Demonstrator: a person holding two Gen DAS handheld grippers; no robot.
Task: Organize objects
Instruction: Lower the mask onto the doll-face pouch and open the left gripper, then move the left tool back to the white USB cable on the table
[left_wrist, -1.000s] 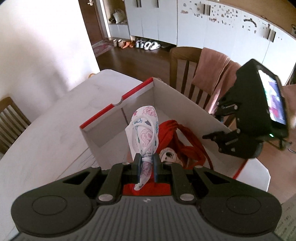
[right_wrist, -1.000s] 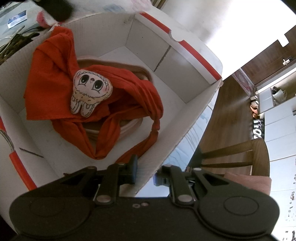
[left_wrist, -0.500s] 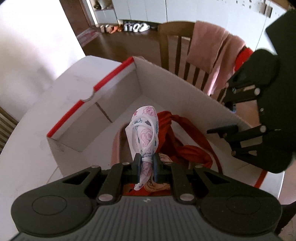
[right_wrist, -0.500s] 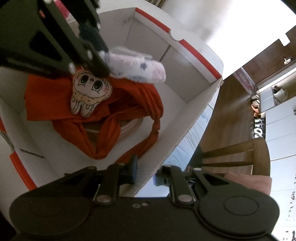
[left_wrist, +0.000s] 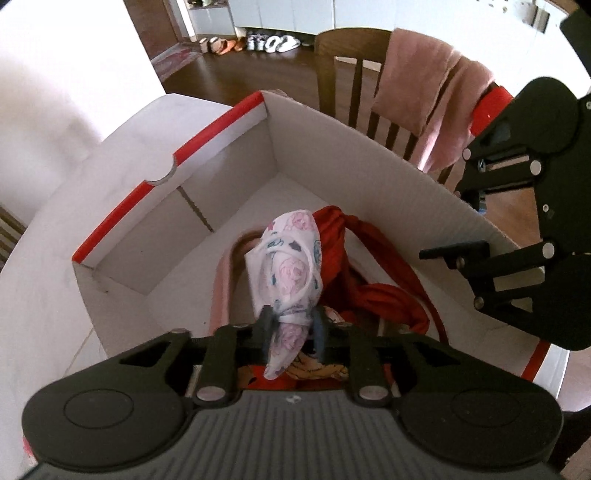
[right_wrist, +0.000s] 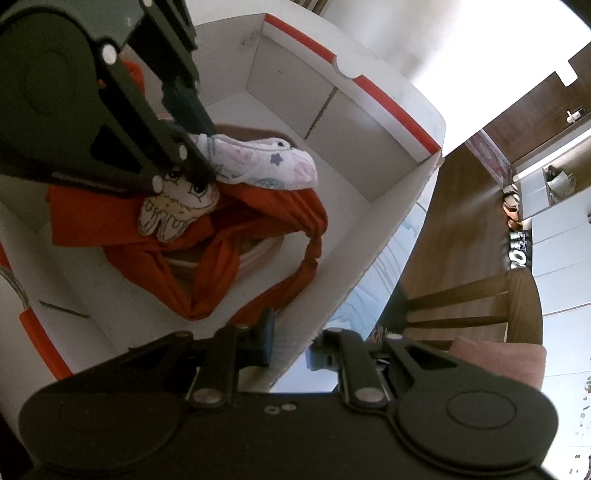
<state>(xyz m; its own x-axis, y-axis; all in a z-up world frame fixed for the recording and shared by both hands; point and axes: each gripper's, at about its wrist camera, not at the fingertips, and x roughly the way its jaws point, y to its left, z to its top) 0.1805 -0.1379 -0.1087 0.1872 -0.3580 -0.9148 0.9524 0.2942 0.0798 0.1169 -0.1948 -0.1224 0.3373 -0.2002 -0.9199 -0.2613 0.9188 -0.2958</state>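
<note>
While left tool (left_wrist: 290, 329) spreads around patterned cloth (left_wrist: 291, 266), cloth points away, into box (left_wrist: 369, 147).

The left gripper (left_wrist: 290, 330) pointed steeply down at the frame's lower centre, jaws opening around cloth. The right gripper (right_wrist: 290, 345) was clamped on a wall, lower centre.

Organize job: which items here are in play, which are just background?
In play: sock between the left gripper's opening jaws; box, right gripper shut on its wall; red cloth, tooth plush inside.
Background: chair, pink towel, shoes.
</note>
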